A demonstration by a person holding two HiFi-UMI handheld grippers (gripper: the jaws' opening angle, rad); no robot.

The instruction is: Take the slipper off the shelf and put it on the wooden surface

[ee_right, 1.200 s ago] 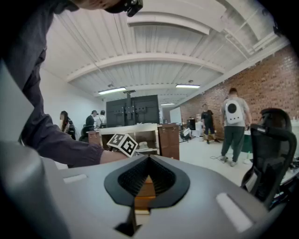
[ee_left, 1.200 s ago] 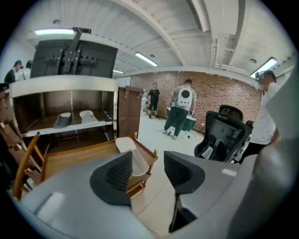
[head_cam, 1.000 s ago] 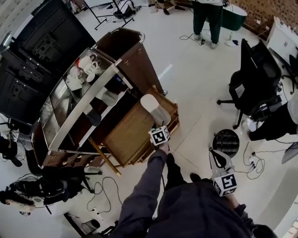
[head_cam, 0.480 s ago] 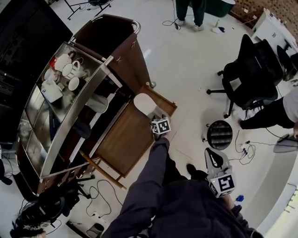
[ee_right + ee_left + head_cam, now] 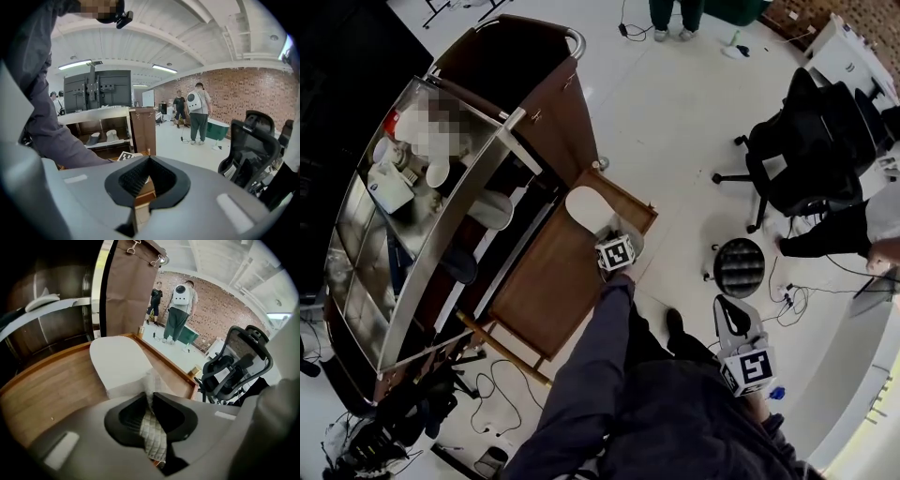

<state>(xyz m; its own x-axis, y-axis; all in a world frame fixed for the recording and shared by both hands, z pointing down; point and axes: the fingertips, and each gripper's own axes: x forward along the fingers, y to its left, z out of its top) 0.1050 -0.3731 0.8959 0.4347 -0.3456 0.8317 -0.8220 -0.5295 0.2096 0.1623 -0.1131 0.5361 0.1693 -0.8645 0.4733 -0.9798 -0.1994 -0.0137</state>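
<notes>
The low wooden table [image 5: 534,291] has a raised rim. A white slipper [image 5: 589,208] lies on its far corner. Just left of the table stands a metal shelf [image 5: 453,239]. Another white slipper [image 5: 490,208] and a dark slipper [image 5: 457,264] lie inside it. White cups [image 5: 438,173] sit on top.

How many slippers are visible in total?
3. One white slipper on the wooden surface, in the closing left gripper; second white slipper and dark slipper on the shelf. More may be hidden.
</notes>
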